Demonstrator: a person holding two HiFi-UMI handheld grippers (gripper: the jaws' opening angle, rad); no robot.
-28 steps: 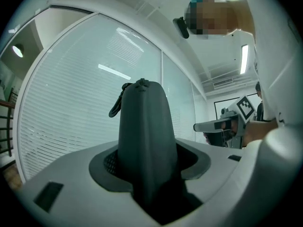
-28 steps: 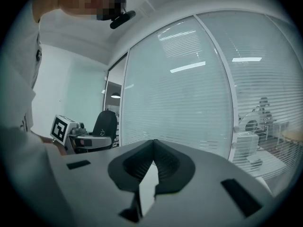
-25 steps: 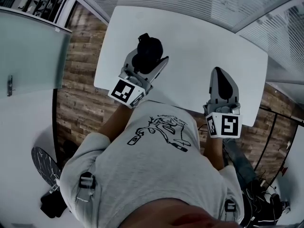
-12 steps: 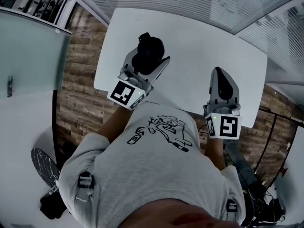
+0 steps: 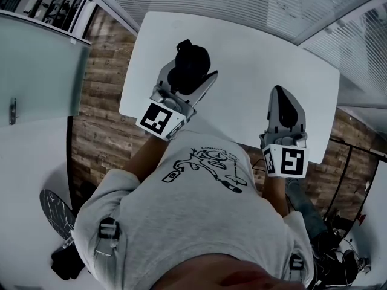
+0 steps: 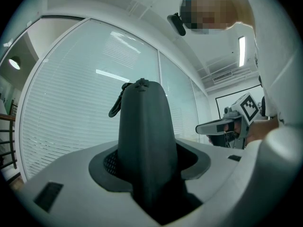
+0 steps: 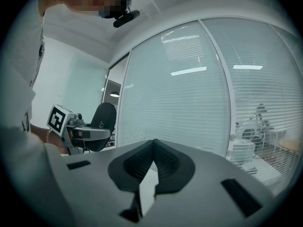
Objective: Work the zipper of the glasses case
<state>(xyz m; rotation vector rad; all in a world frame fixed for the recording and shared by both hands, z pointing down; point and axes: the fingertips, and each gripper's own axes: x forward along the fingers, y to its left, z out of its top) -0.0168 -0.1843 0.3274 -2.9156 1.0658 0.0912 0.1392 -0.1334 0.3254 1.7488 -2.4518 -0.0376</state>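
The person stands at the near edge of the white table point(image 5: 242, 47), a gripper in each hand, both reaching in over the tabletop.

The left gripper point(image 5: 191, 70) is over the table's near left part. Its jaws are clamped on the glasses case point(image 5: 193, 58), a dark, rounded case. In the left gripper view the case point(image 6: 142, 136) stands up between the two pads and runs out past the jaw tips, narrowing to a rounded end. A small dark tab point(image 6: 117, 104) hangs off one side of that end. I can't tell whether it is the zipper pull. From above I can't tell whether the case rests on the tabletop or is held just over it.

The right gripper point(image 5: 280, 92) is over the table's near right part, well apart from the case. Its jaws are clenched together, tip to tip, with nothing between them. The right gripper view shows the two ribbed pads point(image 7: 165, 162) meeting in a point against the slatted blinds point(image 7: 189, 93) behind the glass.

Each gripper's marker cube sits at the table's near edge, the left cube point(image 5: 160, 118) and the right cube point(image 5: 284, 161) both close to the person's grey T-shirt point(image 5: 193, 210). Wooden flooring point(image 5: 100, 119) shows beside the table's left edge.
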